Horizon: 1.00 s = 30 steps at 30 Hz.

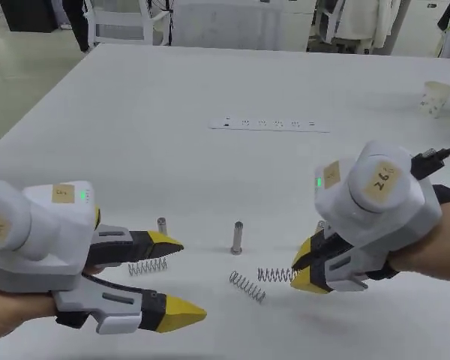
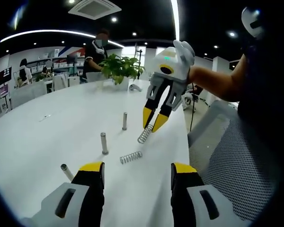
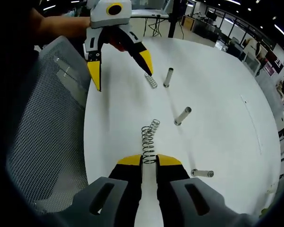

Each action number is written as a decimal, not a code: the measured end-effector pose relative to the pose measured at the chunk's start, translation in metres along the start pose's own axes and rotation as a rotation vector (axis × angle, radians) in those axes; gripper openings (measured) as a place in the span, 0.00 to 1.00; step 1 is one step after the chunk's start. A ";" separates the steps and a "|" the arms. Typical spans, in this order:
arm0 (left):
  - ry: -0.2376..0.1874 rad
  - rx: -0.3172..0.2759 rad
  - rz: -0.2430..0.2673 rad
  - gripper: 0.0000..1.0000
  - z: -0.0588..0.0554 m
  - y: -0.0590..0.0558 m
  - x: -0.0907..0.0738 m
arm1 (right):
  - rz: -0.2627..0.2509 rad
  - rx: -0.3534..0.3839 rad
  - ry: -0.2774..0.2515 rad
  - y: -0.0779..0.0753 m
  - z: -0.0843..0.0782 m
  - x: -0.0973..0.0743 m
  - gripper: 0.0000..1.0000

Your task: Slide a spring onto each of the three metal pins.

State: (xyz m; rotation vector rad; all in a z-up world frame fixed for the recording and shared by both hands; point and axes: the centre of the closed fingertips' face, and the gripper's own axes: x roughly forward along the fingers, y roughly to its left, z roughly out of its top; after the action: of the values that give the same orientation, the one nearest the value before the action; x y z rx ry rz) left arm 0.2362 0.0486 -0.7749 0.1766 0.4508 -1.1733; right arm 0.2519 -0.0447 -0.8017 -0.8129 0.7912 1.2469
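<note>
Nearest in the head view, low at the left: the white-bodied, yellow-tipped left gripper (image 1: 181,277), jaws spread wide with nothing between them; just beside its upper tip, flat on the plain white table (image 1: 172,135), a short silver wire coil, the left spring (image 1: 148,265). Toward the middle, likewise flat on the table, a second silver coil, the middle spring (image 1: 247,286), one end near the third coil; at the right, the matching white-and-yellow right gripper (image 1: 304,274), jaws narrowed to a pinch on one end of that third silver coil, the held spring (image 1: 274,275), the rest of it reaching out toward the middle spring. Same pinch in the right gripper view: yellow tips nearly together on the coil, straight ahead of them; free end on the table or off it, cannot tell. A little farther back, two short grey metal cylinders, upright and well apart, the left pin (image 1: 162,225) and the middle pin (image 1: 238,237), both bare; beside the right gripper in its own view, a third grey cylinder, the right pin (image 3: 201,173), also bare. Farther out on the table, a long white power strip (image 1: 270,124); beyond it, near the far right edge, a speckled white paper cup (image 1: 437,97); at the far end in the left gripper view, a leafy green potted plant (image 2: 120,68).
</note>
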 end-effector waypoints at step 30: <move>0.012 0.036 -0.043 0.45 0.009 -0.005 0.012 | 0.015 -0.080 -0.034 0.007 0.026 -0.002 0.08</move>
State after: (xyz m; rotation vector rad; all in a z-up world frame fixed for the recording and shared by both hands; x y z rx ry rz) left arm 0.2373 0.0332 -0.7716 0.2056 0.4460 -1.2235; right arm 0.2463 -0.0221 -0.7874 -0.8489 0.7245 1.3088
